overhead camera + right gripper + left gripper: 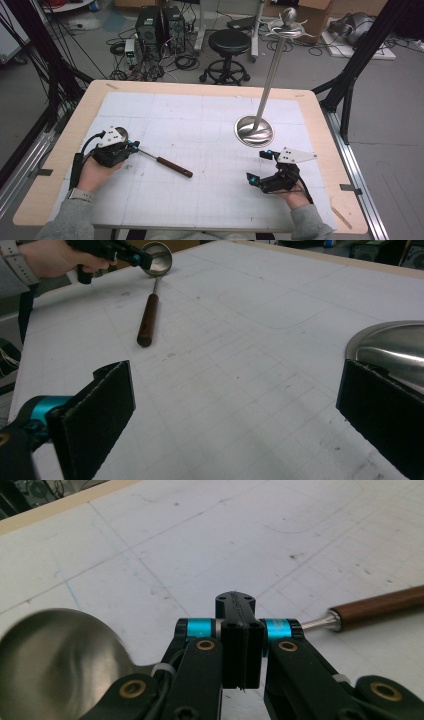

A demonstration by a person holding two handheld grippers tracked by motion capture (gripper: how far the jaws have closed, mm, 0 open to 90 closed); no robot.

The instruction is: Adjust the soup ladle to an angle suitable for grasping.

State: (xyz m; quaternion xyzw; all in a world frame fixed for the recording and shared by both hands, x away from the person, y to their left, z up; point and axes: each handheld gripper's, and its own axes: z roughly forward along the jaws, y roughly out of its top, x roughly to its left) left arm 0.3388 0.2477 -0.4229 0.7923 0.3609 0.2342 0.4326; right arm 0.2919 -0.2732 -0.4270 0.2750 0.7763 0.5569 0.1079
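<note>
A ladle lies across the left side of the white mat (200, 150), with a steel bowl (55, 655) and a brown wooden handle (174, 167). My left gripper (134, 146) is shut on its thin steel stem just beside the bowl; the pads meet around the stem in the left gripper view (239, 630). In the right gripper view the handle (148, 320) slopes down to the mat, while the bowl (157, 257) is held up by the left gripper (135, 257). My right gripper (259, 165) rests at the front right, open, with nothing between its pads (100, 415).
A steel stand with a round base (254, 131) and a tall pole (272, 70) topped by hooks stands at the mat's right, just beyond the right gripper. Its base edge (395, 347) shows by the right pad. A stool (228, 47) and cables lie beyond the table.
</note>
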